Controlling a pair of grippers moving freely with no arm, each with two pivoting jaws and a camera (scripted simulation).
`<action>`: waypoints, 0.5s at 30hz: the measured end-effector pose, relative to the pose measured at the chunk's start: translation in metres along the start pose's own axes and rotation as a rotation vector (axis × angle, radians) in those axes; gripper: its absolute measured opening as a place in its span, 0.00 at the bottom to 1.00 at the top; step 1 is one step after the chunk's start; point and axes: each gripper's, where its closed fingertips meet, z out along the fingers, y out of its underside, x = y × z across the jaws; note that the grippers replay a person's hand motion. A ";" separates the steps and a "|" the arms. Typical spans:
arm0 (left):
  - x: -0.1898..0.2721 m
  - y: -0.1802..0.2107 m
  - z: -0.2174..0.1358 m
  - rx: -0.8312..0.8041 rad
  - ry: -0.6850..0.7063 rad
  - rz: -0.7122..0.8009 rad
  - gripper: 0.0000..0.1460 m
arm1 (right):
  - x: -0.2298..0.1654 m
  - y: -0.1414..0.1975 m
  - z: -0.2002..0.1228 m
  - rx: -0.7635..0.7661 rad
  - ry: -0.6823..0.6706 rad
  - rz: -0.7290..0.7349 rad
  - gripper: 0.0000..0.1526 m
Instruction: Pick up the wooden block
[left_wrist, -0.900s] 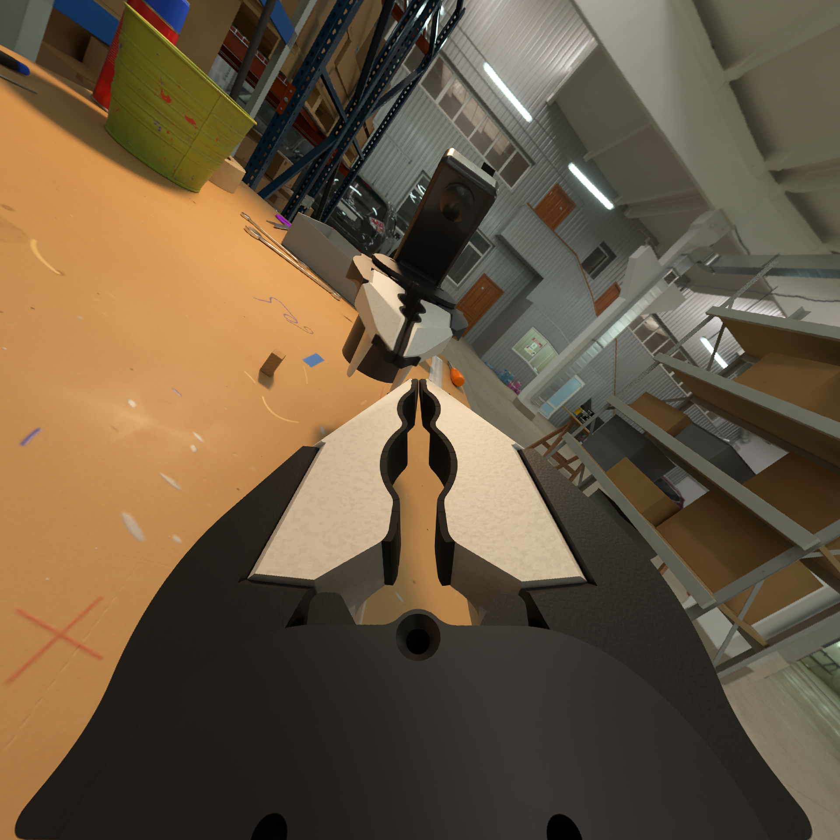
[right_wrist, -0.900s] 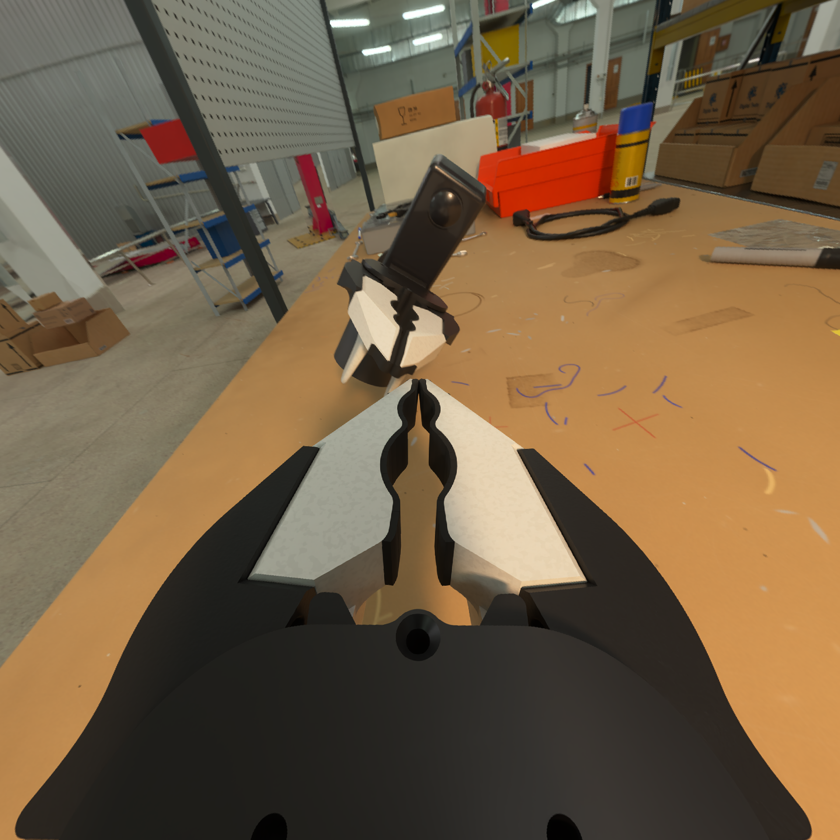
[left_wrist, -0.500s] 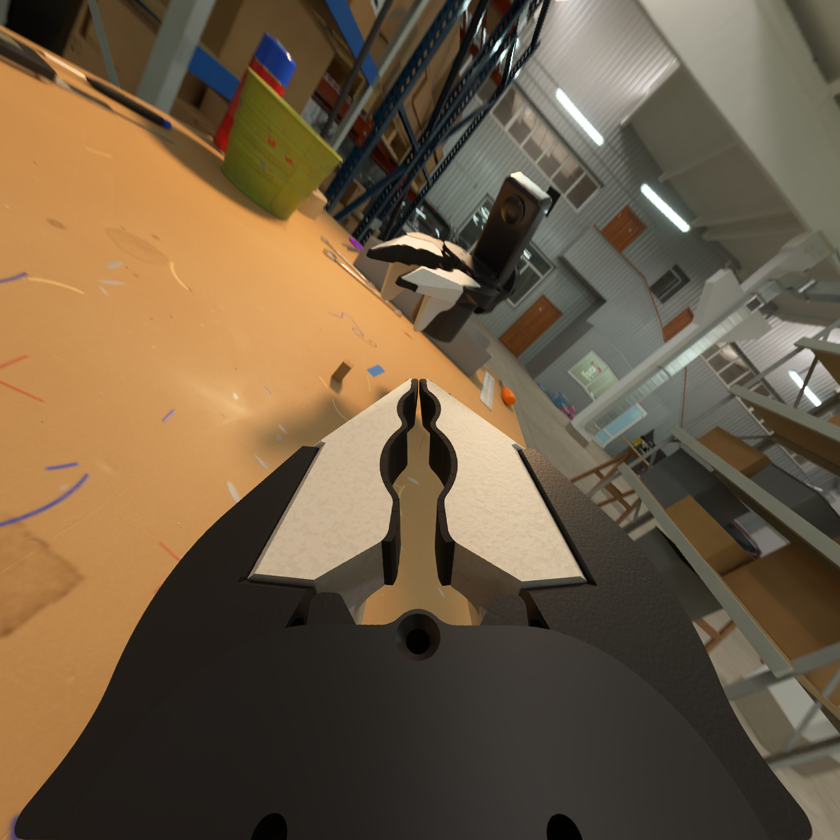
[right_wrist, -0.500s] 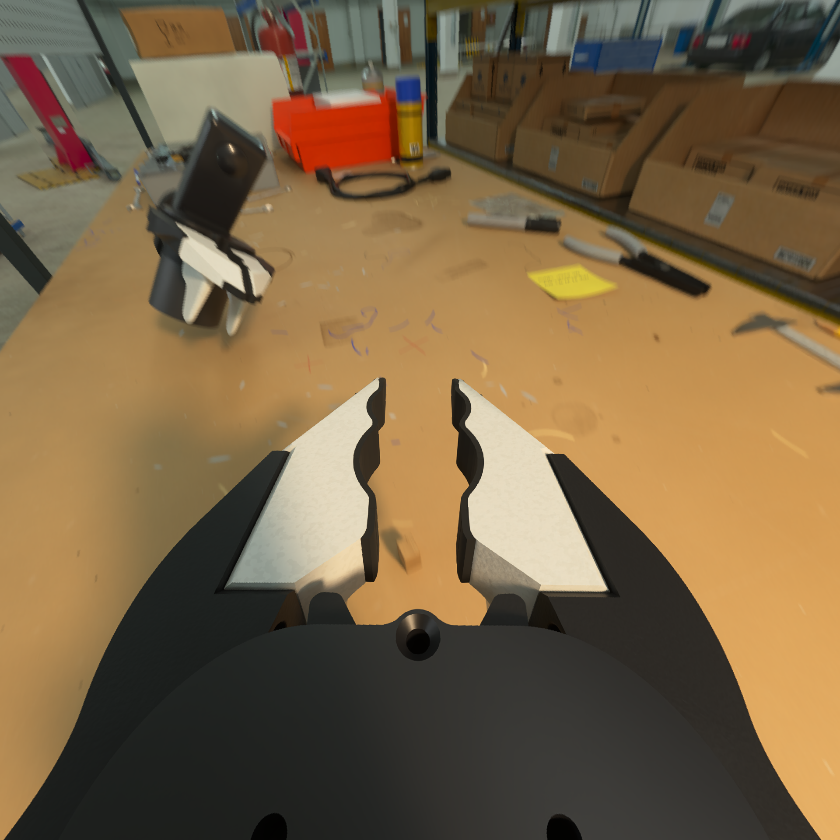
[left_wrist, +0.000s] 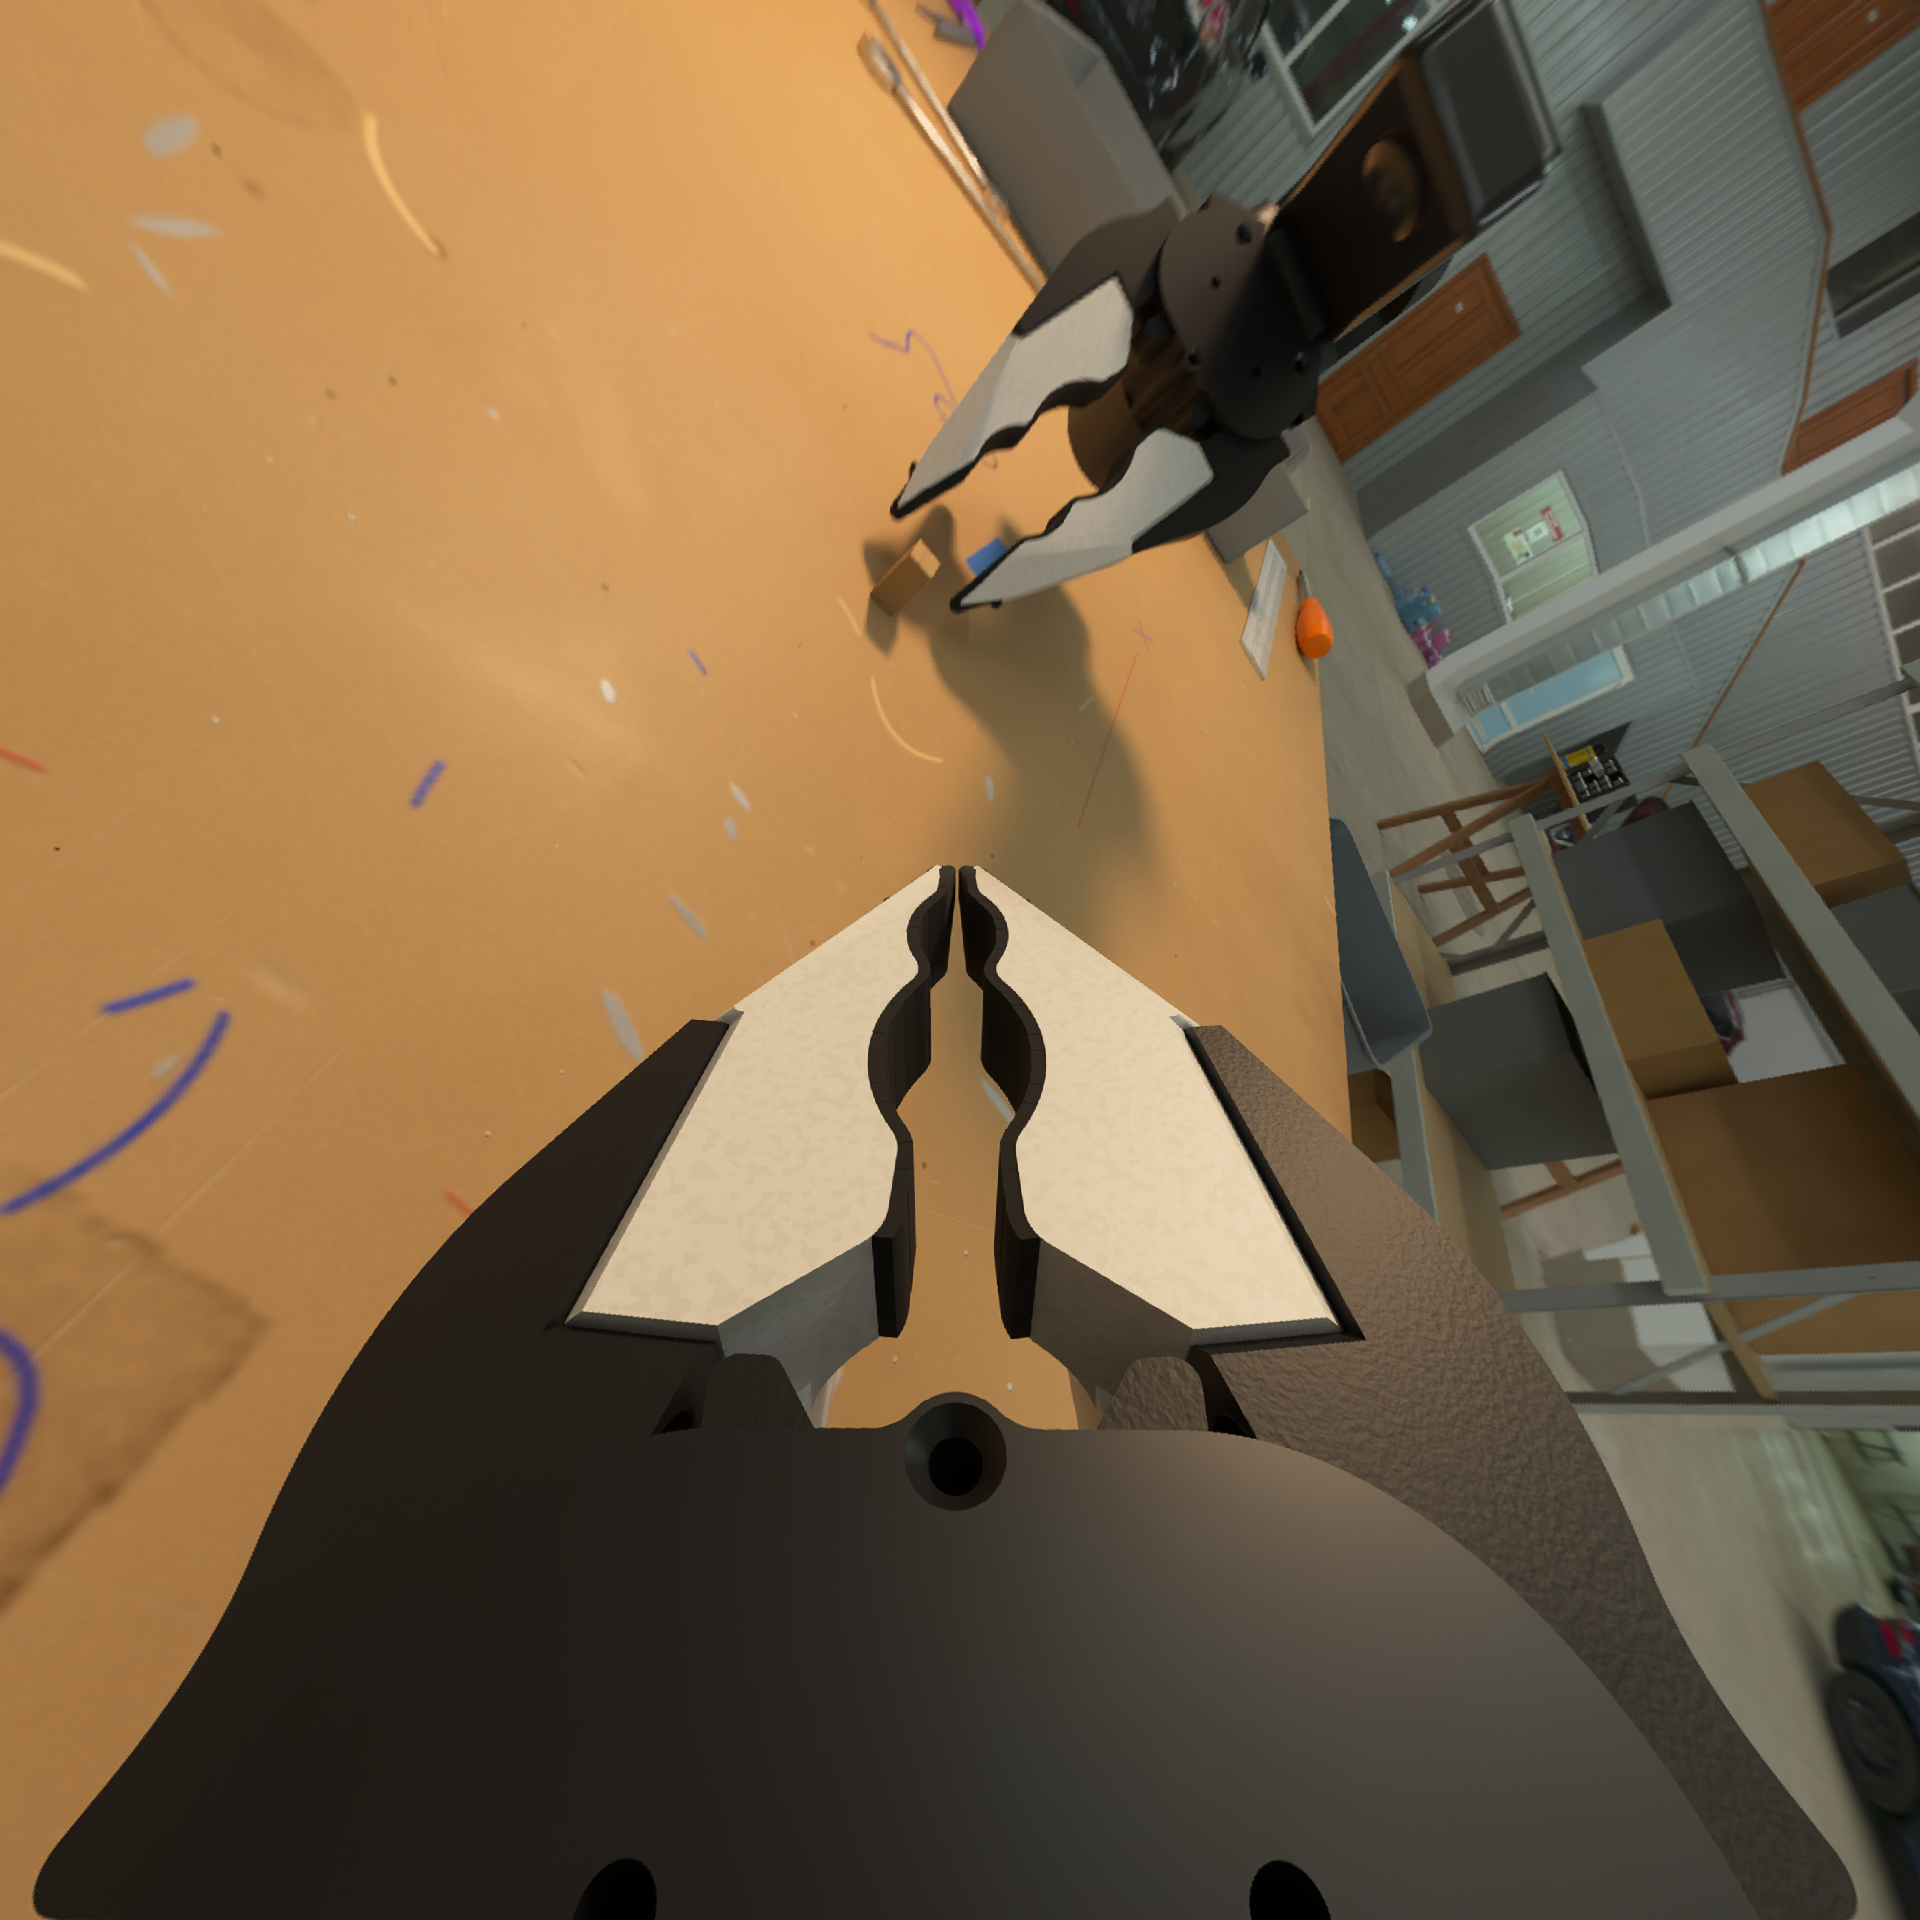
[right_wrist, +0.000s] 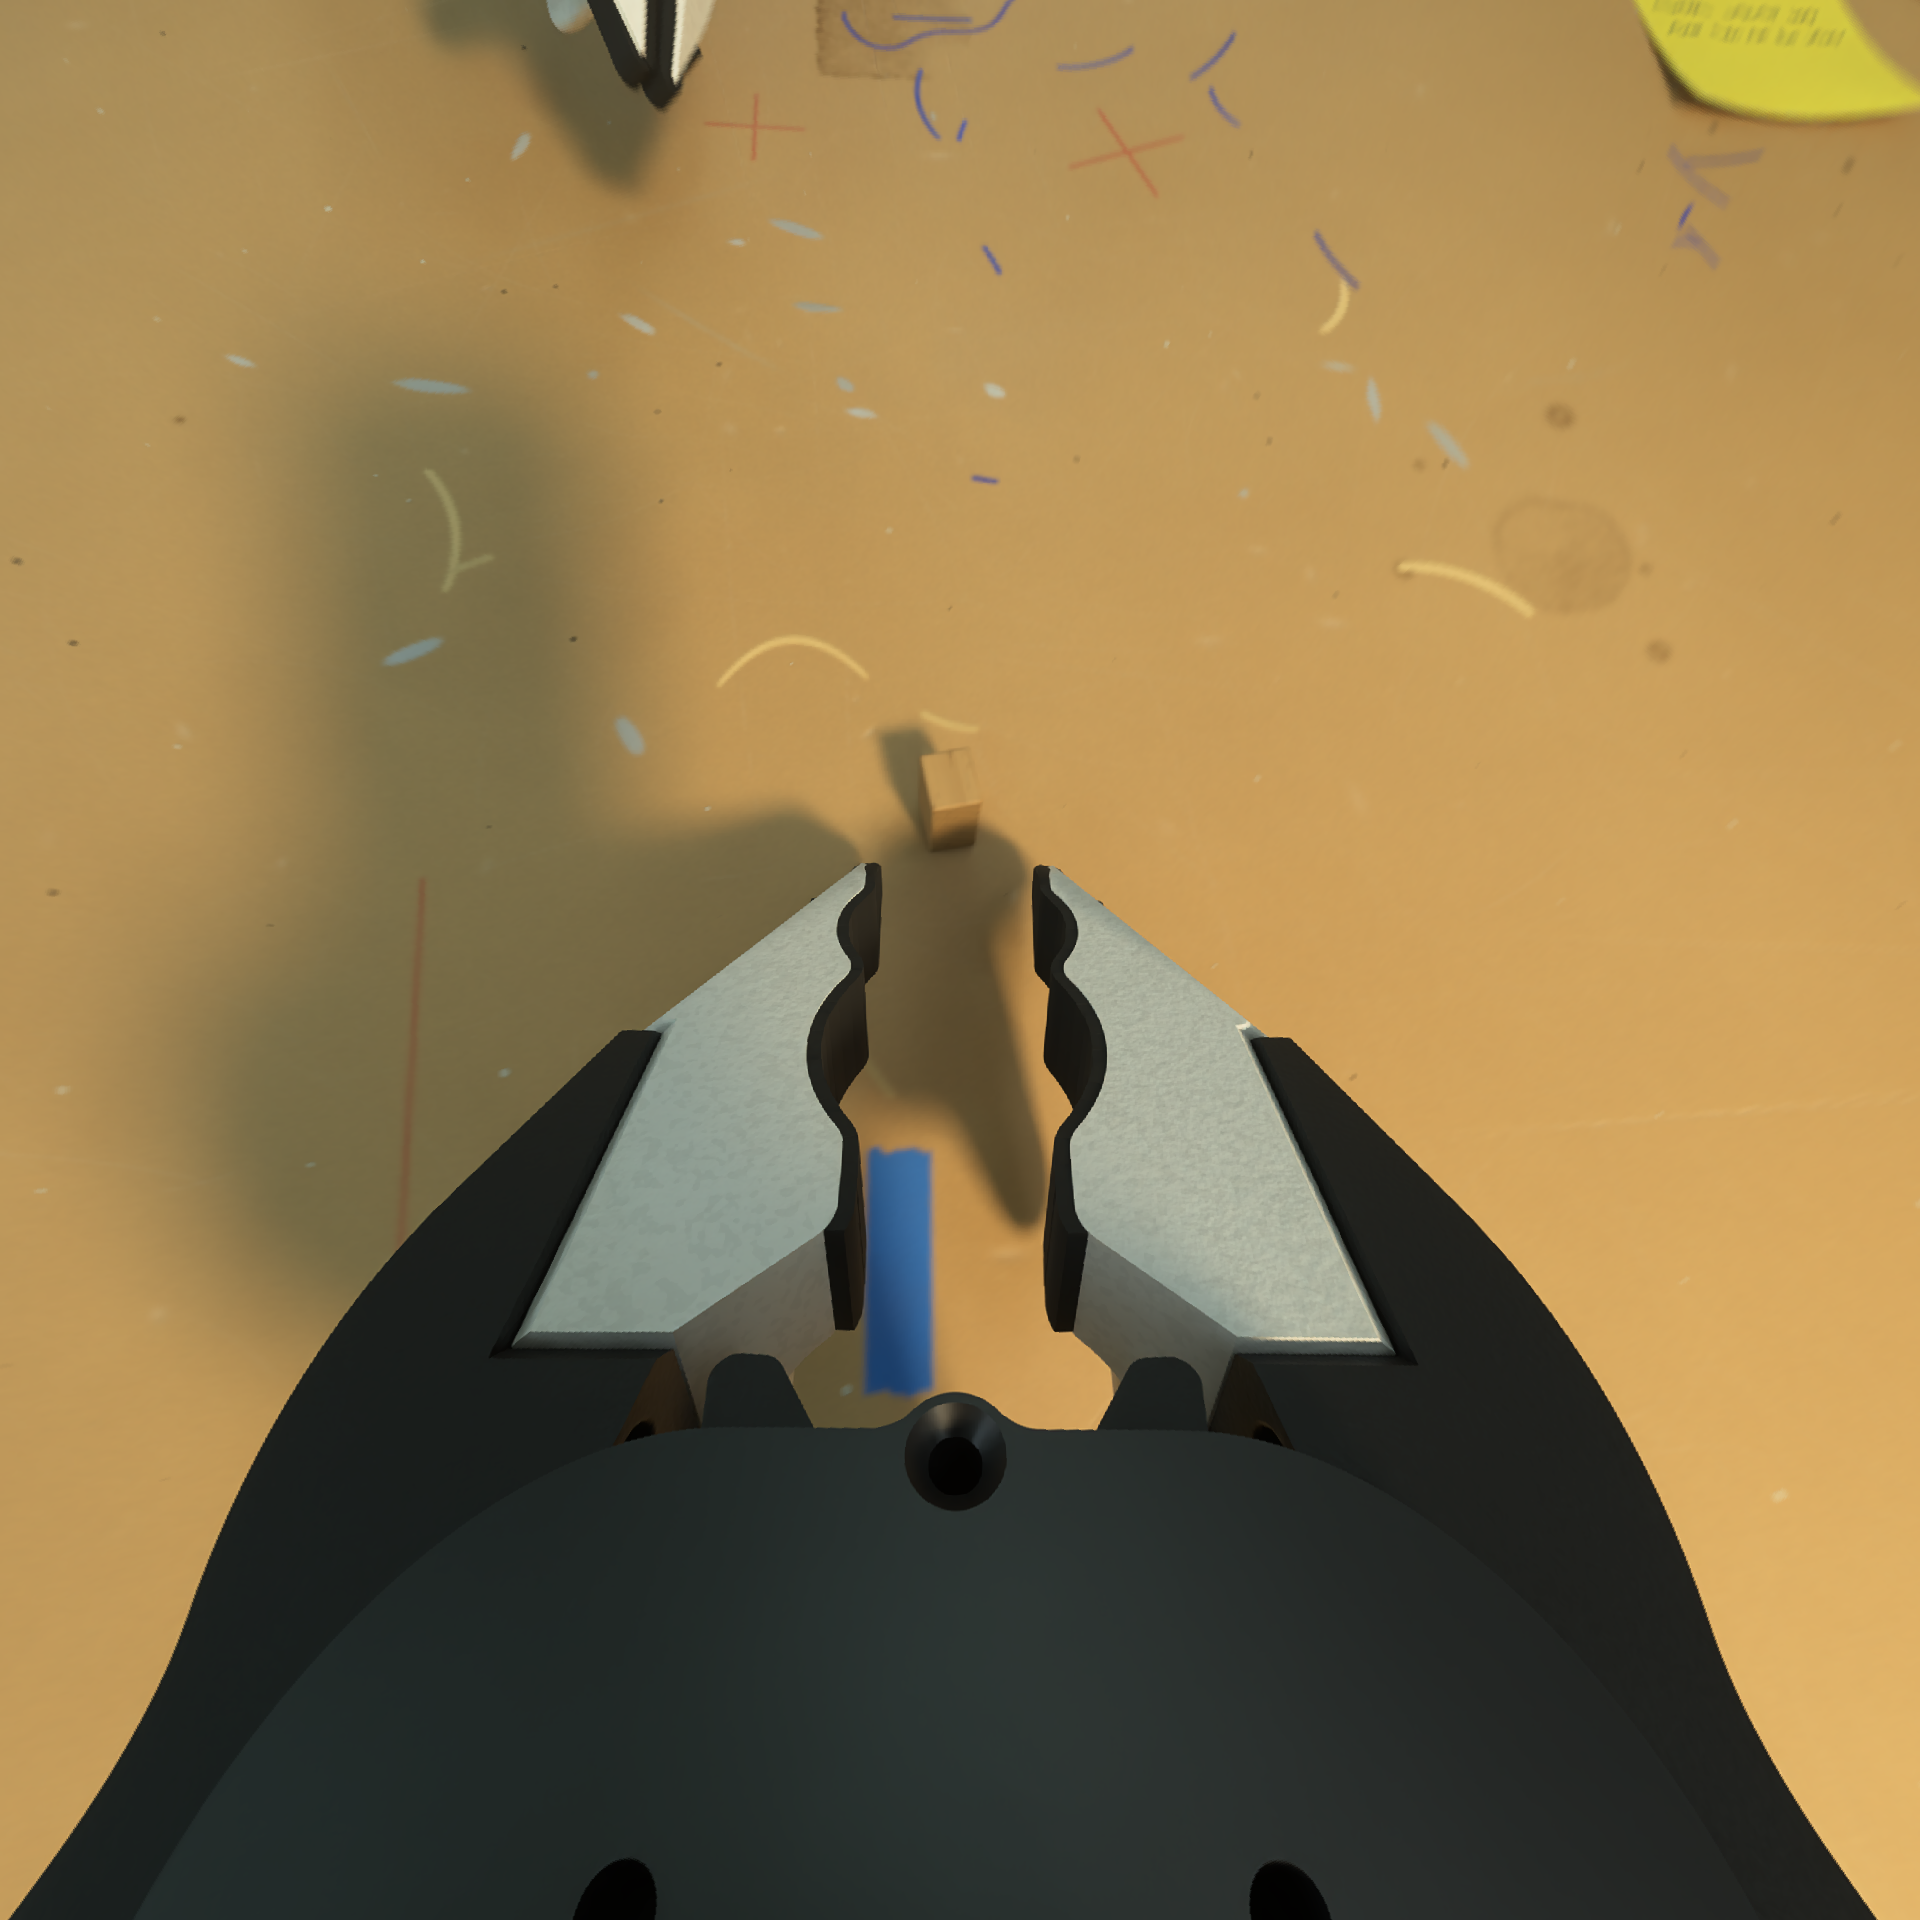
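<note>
Pointing down at the counter (right_wrist: 1455, 935), the right hand-held gripper (right_wrist: 956, 878) has its jaws spread apart with nothing between them. The wooden block (right_wrist: 951, 795) lies on the counter just beyond its fingertips, in line with the gap and untouched. A strip of blue tape (right_wrist: 899, 1268) lies flat on the counter under the gap, nearer the gripper's body. From the left wrist view, the block sits just beside the right gripper's fingertips. The left hand-held gripper (left_wrist: 954, 873) is well apart from the block, its jaws closed on nothing. A yellow note (right_wrist: 1777, 62) lies at the far edge.
</note>
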 end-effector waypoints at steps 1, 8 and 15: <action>-0.002 0.001 0.001 -0.019 0.000 -0.017 0.00 | 0.003 -0.003 0.001 0.009 0.005 -0.025 0.19; -0.009 0.002 0.006 -0.047 0.031 -0.089 0.00 | 0.003 -0.005 0.010 0.040 -0.132 -0.009 0.18; -0.009 0.004 0.008 -0.061 0.046 -0.099 0.00 | 0.003 -0.011 0.015 0.049 -0.171 -0.093 0.12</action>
